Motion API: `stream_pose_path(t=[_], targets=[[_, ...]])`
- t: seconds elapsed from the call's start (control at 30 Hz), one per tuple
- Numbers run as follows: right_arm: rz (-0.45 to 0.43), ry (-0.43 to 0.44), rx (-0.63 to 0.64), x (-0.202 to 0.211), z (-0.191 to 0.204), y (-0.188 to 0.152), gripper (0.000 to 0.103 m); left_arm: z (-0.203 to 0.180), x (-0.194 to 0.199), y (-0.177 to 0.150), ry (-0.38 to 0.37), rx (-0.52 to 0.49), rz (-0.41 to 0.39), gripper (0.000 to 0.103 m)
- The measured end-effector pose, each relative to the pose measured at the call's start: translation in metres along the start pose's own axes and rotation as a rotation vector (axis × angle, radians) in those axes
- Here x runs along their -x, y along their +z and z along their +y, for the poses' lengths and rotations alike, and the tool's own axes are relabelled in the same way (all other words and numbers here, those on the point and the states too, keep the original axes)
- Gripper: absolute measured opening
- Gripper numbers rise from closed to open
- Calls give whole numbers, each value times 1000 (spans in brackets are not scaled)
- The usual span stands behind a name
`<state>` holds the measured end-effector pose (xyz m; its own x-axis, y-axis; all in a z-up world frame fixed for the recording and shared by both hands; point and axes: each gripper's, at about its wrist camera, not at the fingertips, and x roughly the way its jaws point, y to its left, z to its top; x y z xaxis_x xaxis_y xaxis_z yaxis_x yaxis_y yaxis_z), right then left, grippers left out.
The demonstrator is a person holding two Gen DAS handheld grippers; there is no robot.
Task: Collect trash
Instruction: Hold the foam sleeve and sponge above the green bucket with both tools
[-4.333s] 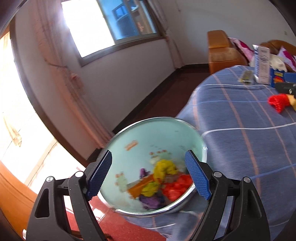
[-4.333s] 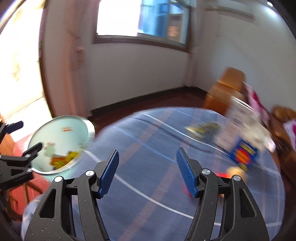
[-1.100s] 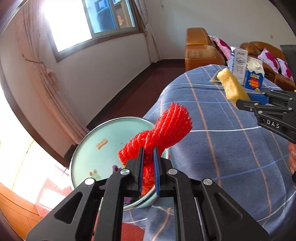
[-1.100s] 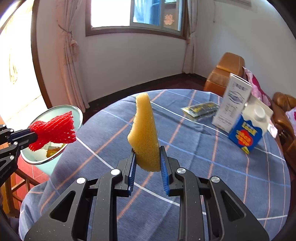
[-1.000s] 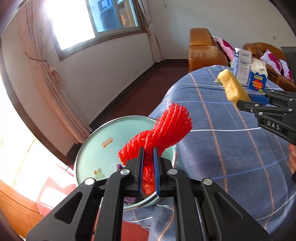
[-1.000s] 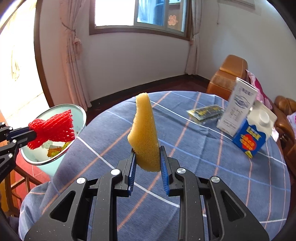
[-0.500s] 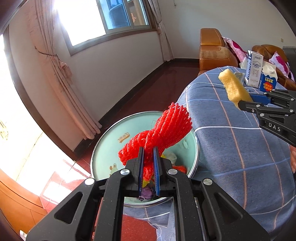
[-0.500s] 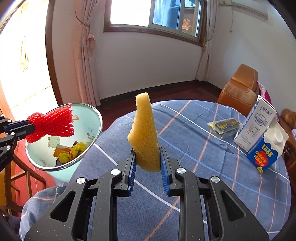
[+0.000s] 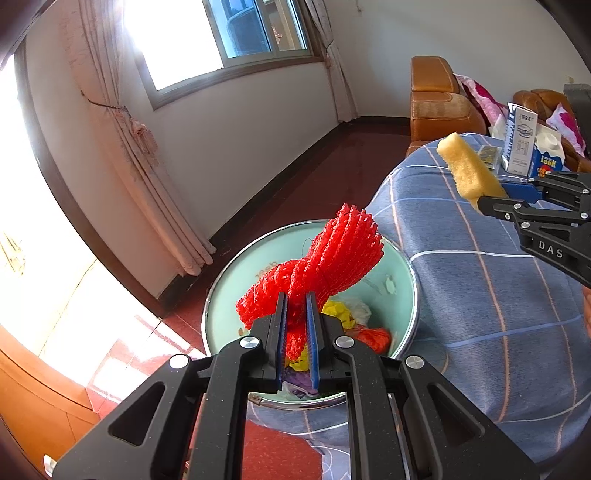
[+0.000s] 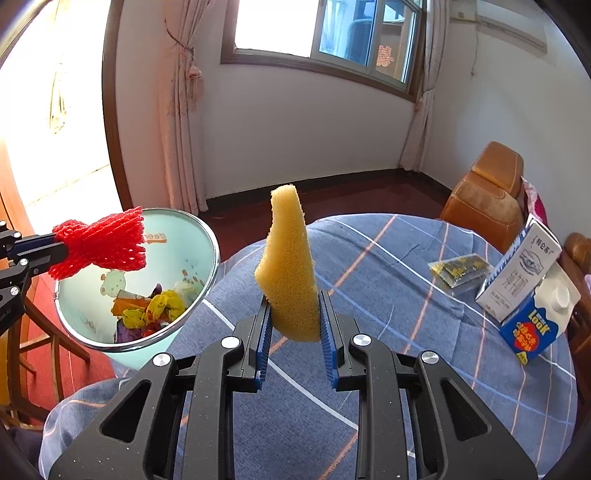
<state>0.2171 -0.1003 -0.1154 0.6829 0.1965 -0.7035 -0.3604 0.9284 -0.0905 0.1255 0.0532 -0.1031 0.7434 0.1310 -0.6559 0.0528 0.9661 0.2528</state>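
Indoors, checked blue tablecloth [image 10: 424, 369], curtained window [image 10: 332, 33]

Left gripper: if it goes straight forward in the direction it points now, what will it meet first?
Most likely the open mint-green bin. The left gripper, shut on the red foam net, points down into the bin's mouth, so the trash pile inside comes first. Depth is uncertain.
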Motion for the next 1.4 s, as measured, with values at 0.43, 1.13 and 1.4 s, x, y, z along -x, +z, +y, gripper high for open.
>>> stream_pose_path(t=[0.43,1.13,1.4], targets=[[-5,11,48,-11,16,12,25,17,-7,-5,33,29,18,9],[11,48,114,-30,51,26,25,43,-14,-7,90,78,28,9],[9,56,128,-31,58,29,25,54,-17,-8,123,90,40,9]])
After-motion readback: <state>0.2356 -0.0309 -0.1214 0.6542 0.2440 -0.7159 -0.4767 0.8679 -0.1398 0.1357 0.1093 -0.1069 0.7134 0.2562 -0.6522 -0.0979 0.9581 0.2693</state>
